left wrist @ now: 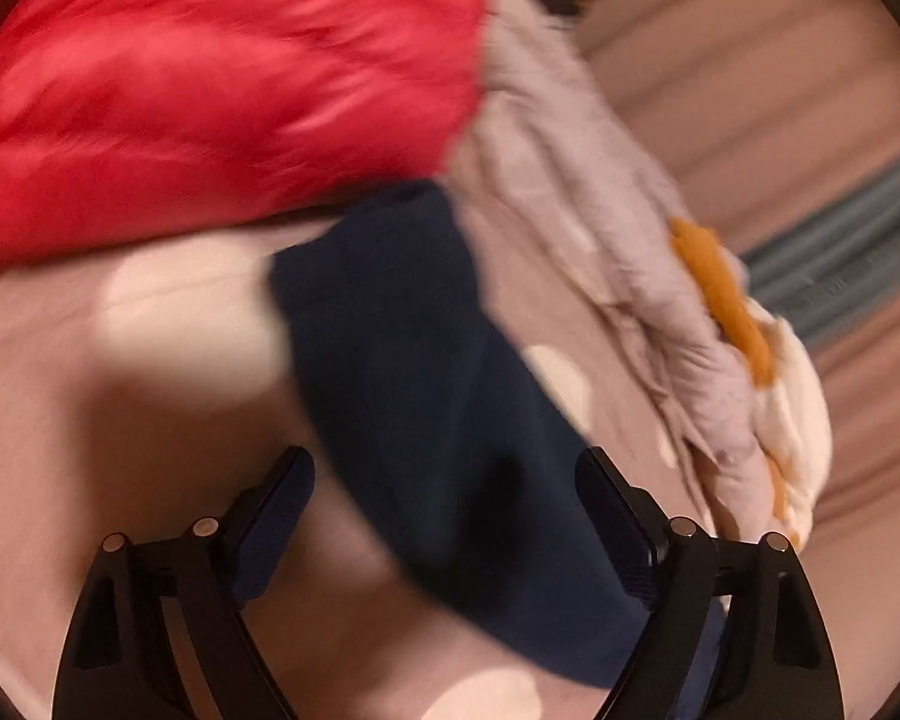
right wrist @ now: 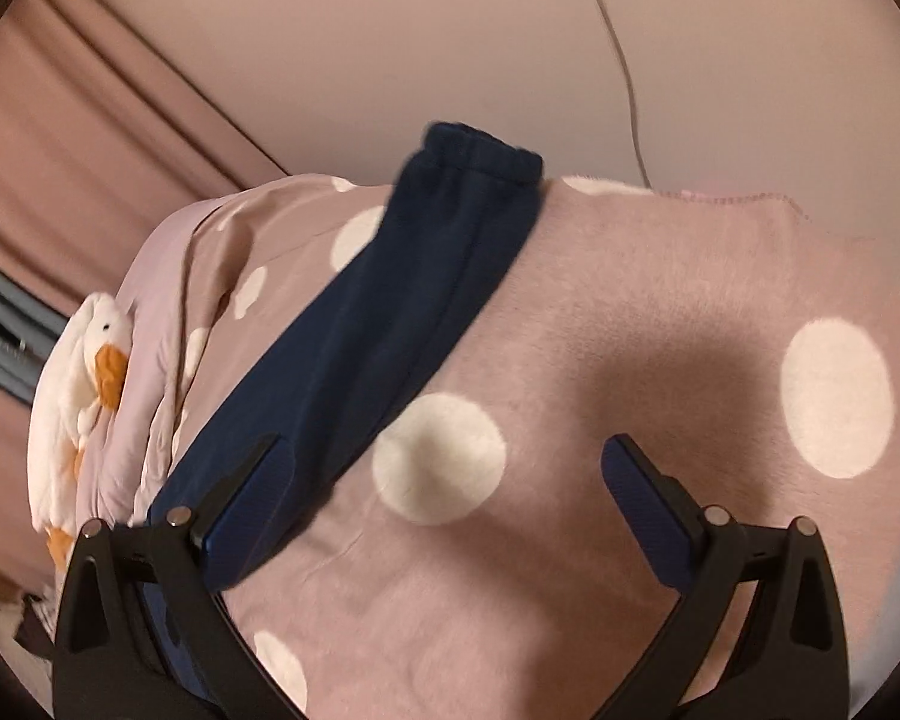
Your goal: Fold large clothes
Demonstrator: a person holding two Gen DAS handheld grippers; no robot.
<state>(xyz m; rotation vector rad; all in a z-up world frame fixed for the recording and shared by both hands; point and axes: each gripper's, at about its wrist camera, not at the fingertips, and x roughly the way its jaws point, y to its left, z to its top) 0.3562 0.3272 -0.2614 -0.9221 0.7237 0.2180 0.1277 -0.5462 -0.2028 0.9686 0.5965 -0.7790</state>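
Navy-blue knit trousers (right wrist: 354, 324) lie stretched across the pink polka-dot blanket (right wrist: 660, 360); left gripper (left wrist: 444, 510) and right gripper (right wrist: 450, 480) both gape empty. Likely pre-fold: next, grasp the cuffed hem.

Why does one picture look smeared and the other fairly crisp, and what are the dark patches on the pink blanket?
Left wrist view: motion blur smears the red fabric and the navy garment. Right wrist view: sharper; the garment's cuff reads clearly. Both: fisheye bending, dark corners, and soft shadows on the dotted blanket, probably cast by the tools.
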